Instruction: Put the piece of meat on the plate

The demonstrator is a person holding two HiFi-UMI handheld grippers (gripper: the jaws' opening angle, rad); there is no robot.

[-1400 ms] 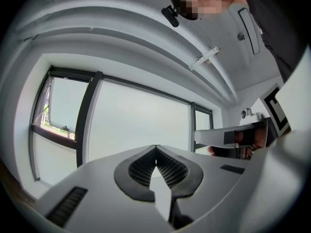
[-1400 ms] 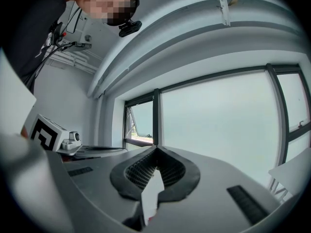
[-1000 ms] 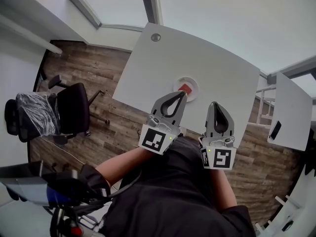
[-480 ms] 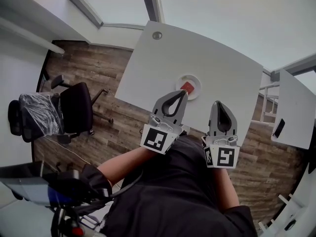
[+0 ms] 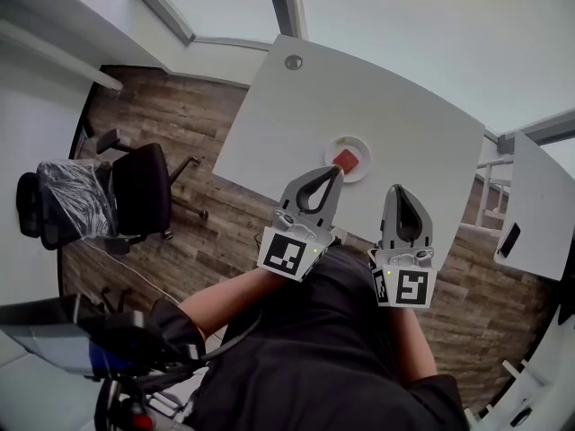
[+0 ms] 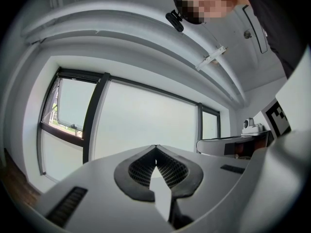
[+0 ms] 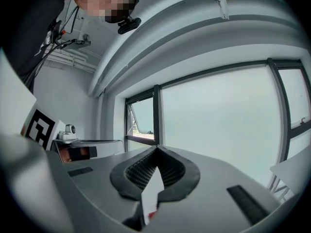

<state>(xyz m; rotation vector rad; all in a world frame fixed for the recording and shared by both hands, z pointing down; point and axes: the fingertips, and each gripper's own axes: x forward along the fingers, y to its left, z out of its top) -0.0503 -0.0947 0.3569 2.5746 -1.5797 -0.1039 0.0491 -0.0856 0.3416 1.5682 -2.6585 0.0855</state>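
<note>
A red piece of meat (image 5: 346, 161) lies on a small round white plate (image 5: 361, 144) near the front edge of the white table (image 5: 404, 106). My left gripper (image 5: 334, 171) is shut and empty, and its tip hangs just in front of the plate. To its right, my right gripper (image 5: 395, 189) is also shut, over the table's front edge. In the left gripper view the left gripper (image 6: 155, 147) has its jaws meeting with nothing between them. The right gripper (image 7: 156, 149) looks the same in the right gripper view. Both point level toward the windows.
A black office chair (image 5: 139, 196) stands on the wooden floor (image 5: 180, 142) to the left. A second white table (image 5: 539, 196) at the right carries a dark flat object (image 5: 509, 238). A round cable grommet (image 5: 294, 62) sits at the table's far edge. Equipment clutters the lower left.
The head view has shifted slightly, so the table and plate sit a little further right in the picture. Both grippers stay shut and keep their places.
</note>
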